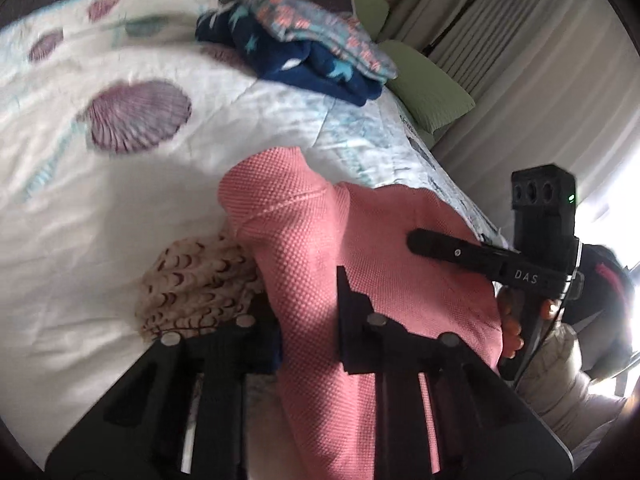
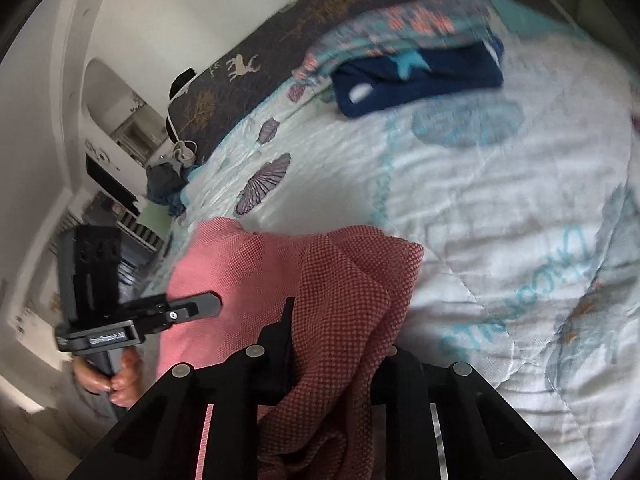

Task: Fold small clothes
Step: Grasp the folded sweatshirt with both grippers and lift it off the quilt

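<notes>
The pink knit garment is the landmark: it hangs bunched above the near part of the bed, lifted off the white shell-print quilt and held between the two tools.

To the garment's left in the left wrist view, a folded beige piece with dark crescent marks lies on the quilt, touching the pink fabric's lower edge. The left gripper is clenched on the pink knit garment, whose cloth runs down between its fingers and covers the gap. Beyond the garment, toward the far side of the bed, sits a stack of folded clothes: a navy piece with pale stars under a grey one with coral and teal print. To the garment's right, green pillows lie past the bed's edge.

In the right wrist view, the right gripper is likewise clamped on the pink knit garment, with a darker fold draped between its fingers. The left tool shows just left of the garment, its tip against the cloth. The navy piece lies well beyond the garment, near a dark blanket with a deer print.
</notes>
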Tool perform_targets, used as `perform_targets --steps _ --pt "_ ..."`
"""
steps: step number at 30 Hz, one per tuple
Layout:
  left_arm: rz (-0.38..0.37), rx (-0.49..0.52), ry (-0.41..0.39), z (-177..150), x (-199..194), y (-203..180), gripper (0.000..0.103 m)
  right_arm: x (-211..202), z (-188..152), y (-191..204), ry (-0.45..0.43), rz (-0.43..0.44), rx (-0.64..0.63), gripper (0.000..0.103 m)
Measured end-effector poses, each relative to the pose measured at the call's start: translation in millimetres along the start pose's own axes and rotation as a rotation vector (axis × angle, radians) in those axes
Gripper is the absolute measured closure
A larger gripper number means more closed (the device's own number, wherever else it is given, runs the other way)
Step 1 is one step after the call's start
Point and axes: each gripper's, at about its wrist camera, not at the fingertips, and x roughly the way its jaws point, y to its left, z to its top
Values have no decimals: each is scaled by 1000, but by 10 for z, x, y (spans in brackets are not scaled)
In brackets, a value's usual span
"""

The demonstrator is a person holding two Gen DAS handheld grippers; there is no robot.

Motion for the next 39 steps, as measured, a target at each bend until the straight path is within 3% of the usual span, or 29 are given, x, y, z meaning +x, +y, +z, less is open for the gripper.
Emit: perform_targets --steps 10,23,29,39 --pt "54 148 -141 38 -636 -537 83 -686 -23 509 -161 -36 -86 84" --pt "65 304 -344 190 -1558 -1275 85 -1731 47 1393 -385 -175 -270 85" --pt "135 402 -426 626 -1949 -1660 85 -2163 394 1724 -472 -219 -340 85" --pt "264 501 -603 1579 -2584 -2213 85 -2766 1389 2311 -630 -299 -418 85"
